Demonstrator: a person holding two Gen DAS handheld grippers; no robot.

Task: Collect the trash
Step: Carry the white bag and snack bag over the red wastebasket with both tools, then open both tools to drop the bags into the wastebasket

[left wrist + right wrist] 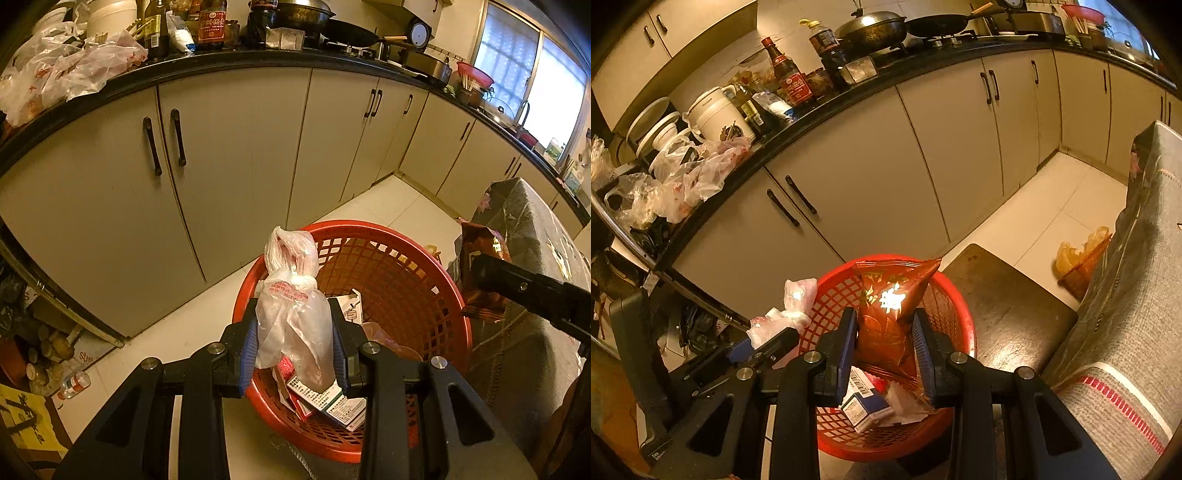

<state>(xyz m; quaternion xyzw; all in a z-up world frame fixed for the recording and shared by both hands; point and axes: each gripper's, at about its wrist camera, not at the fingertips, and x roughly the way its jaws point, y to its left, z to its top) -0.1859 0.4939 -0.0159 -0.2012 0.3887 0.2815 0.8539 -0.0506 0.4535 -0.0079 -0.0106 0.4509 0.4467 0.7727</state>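
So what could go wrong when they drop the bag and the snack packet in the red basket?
1. The plastic bag in the left gripper is light and hangs by the red basket's near rim, so it might catch there or slide out onto the floor.
2. The red snack packet in the right gripper is stiff and may prop against the boxes already inside instead of settling.
3. The two grippers are close together and could bump.

Red lattice basket (399,280), gold-lettered red packet (892,306), pink-printed bag (295,314)

Beige cabinets (229,155) under a cluttered black tabletop (221,61), pale tiled floor (399,206), bright window (532,70).
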